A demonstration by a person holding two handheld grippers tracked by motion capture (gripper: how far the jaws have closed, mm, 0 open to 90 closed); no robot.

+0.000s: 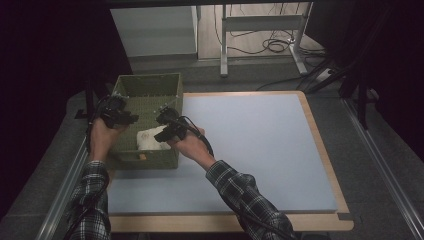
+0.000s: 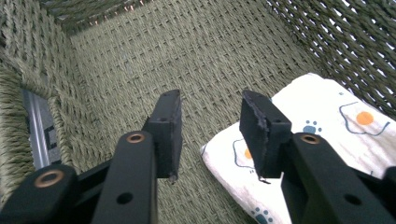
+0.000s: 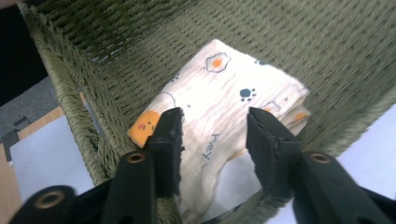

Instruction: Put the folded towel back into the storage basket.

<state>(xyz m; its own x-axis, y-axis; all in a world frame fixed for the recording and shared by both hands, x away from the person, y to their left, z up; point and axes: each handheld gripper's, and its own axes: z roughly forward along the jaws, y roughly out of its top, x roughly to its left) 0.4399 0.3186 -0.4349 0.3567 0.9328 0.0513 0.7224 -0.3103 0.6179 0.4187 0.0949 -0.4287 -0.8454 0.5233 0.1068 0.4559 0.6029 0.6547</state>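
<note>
A green woven basket (image 1: 150, 77) stands at the left of the blue-grey table top. Inside it lies a folded cream cloth (image 1: 150, 139) printed with eggs and paw marks. My left gripper (image 1: 131, 119) hangs over the basket's left side. In the left gripper view it (image 2: 210, 121) is open above the woven floor (image 2: 187, 56), the cloth (image 2: 327, 116) just to its right. My right gripper (image 1: 161, 135) is over the basket's near right part. In the right gripper view it (image 3: 215, 135) stands open above the cloth (image 3: 224, 88), pads apart from it.
The blue-grey mat (image 1: 250, 135) covers the wooden table (image 1: 320, 150) and stretches to the right of the basket. A metal table frame (image 1: 260, 22) and cables stand on the floor beyond. A rail (image 1: 60, 200) runs along the left side.
</note>
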